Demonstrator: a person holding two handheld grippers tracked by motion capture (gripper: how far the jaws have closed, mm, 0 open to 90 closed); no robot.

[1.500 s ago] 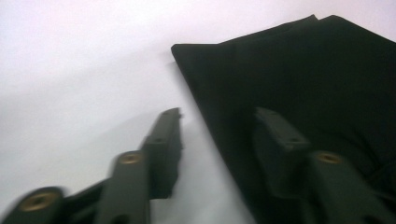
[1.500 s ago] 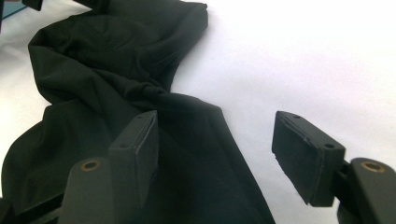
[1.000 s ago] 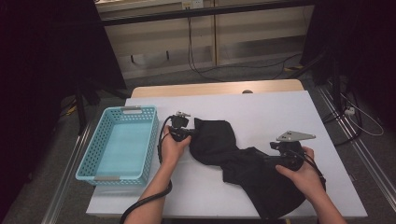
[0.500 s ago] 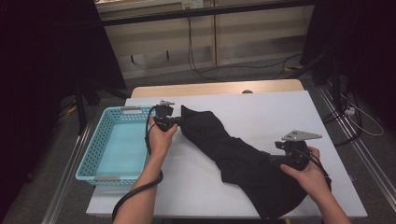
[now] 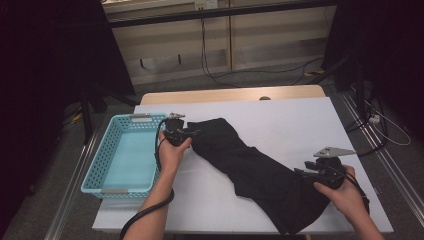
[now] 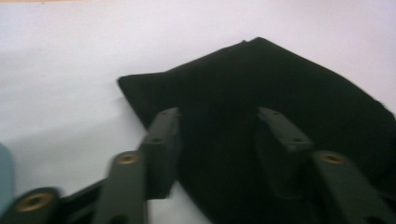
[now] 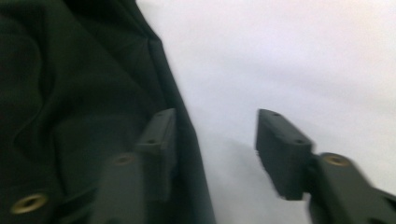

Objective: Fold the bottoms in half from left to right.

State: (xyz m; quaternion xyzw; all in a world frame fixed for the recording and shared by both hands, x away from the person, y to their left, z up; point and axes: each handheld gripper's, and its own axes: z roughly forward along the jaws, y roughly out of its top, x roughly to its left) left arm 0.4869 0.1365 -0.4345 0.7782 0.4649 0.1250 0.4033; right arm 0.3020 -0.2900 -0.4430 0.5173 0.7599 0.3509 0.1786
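Black cloth (image 5: 255, 170) lies stretched in a long diagonal across the white table (image 5: 300, 120), likely pulled flat for folding. Left gripper (image 6: 217, 135), jaws just opening, straddles its far corner unclamped. Right gripper (image 7: 212, 140), jaws just closing but apart, brackets the near edge. Blue basket (image 5: 100, 186) waits beside.

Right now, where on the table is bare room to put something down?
The far right of the white table, beyond the black garment, is bare. A smaller patch lies at the near edge between the blue basket and the garment. The diagonal from the left gripper to the right gripper is crowded.
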